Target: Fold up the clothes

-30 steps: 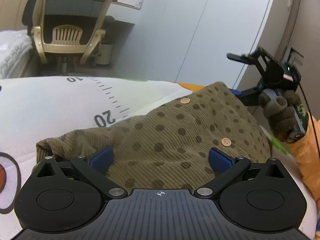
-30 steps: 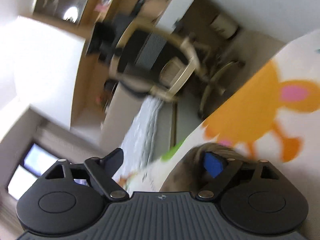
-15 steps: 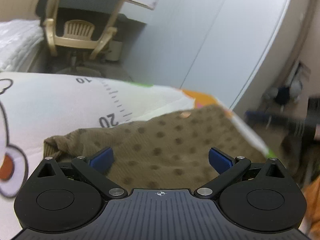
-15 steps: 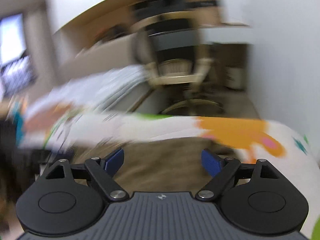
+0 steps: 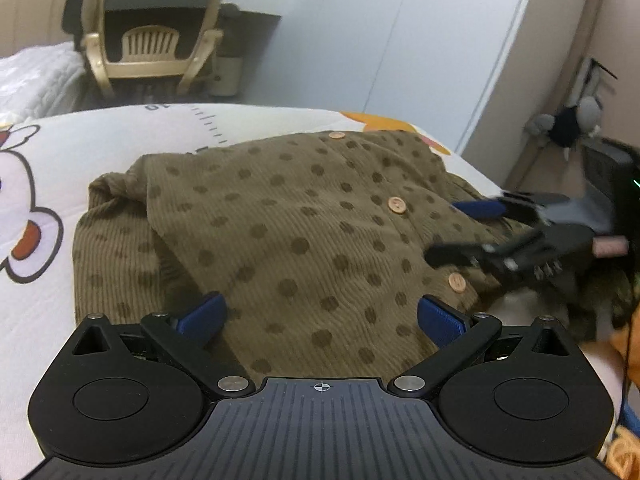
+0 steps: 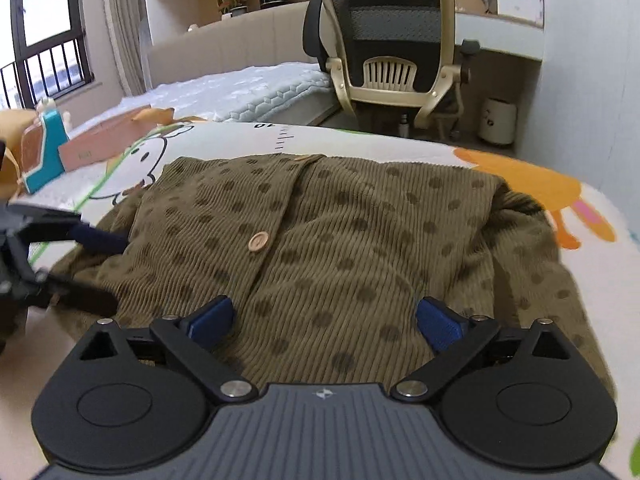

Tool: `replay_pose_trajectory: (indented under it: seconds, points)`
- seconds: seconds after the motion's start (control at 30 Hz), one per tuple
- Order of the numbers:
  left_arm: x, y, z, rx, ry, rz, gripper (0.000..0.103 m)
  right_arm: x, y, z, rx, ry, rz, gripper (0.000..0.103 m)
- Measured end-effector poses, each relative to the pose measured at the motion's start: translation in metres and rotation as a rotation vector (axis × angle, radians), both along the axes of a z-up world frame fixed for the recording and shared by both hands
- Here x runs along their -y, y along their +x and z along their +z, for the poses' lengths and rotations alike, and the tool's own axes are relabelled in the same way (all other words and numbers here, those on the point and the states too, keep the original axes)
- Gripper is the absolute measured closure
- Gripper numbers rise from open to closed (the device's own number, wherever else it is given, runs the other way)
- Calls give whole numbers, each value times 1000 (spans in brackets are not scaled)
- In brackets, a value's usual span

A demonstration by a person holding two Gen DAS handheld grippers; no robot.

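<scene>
Below, we saw printed mat (image 6: pixel 400 144) bearing olive dotted cardigan (image 6: pixel 340 240), folded, sleeves tucked. Over near hem we held left gripper (image 5: pixel 320 316) and right gripper (image 6: pixel 324 316), jaws spread wide, gripping nothing. Risk judged: careless pinch catching top layer only, dragging fold askew; wooden button (image 6: pixel 258 241) snagging.
</scene>
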State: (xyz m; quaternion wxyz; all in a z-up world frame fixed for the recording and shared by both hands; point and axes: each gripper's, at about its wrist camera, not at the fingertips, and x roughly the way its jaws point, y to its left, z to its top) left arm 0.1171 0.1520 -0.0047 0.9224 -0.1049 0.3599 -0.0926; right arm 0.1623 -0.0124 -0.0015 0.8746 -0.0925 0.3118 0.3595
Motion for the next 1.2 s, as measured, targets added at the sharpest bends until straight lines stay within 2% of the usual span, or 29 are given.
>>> replay_pose_trajectory:
  seconds: [0.07,0.13,0.23,0.3,0.33,0.37,0.43,0.57,0.63,0.67,0.7,0.77,0.83,0.87,0.9,0.93,0.97,1.0,1.2]
  points:
    - [-4,3,1,-5,-12,3,0,15,-1,9,54,-2,-47,5]
    - [-5,0,0,-3,-17,2,0,39,15,16,76,12,-164,5]
    - [-3,-1,-1,4,-7,3,0,83,44,9,-5,66,-345,11]
    - [-2,-3,0,5,-8,10,0,112,63,-1,-76,100,-461,37]
    - [-3,-3,2,3,-17,20,0,123,66,-7,-108,110,-492,42]
    - [-7,-5,5,0,-43,36,0,129,64,-10,-111,119,-493,46]
    - [-19,-14,12,12,-102,76,0,136,57,-12,-107,138,-481,47]
    - [-44,-36,24,62,-75,233,1,134,55,-10,-109,169,-438,46]
    - [-54,-43,23,53,-61,296,8,123,63,-10,-108,165,-413,47]
    - [-58,-45,21,42,-59,322,30,118,67,-10,-112,159,-401,47]
    - [-61,-44,20,26,-60,341,42,114,69,-11,-111,153,-388,46]
    - [-66,-43,16,-5,-56,372,36,108,70,-12,-105,140,-363,45]
    - [-64,-40,9,-28,-28,375,29,109,65,-11,-106,145,-339,50]
    - [-61,-37,5,-35,-9,371,29,110,61,-11,-110,150,-330,64]
    - [-57,-35,2,-33,19,364,30,110,57,-12,-113,154,-322,82]
    - [-54,-34,1,-18,61,346,38,110,51,-12,-117,150,-309,90]
    - [-53,-33,0,-6,92,325,75,110,43,-12,-115,146,-296,94]
    - [-54,-33,0,1,110,313,94,110,35,-11,-107,138,-287,94]
    - [-88,-35,1,-14,165,368,97,119,-5,-6,-103,103,-274,96]
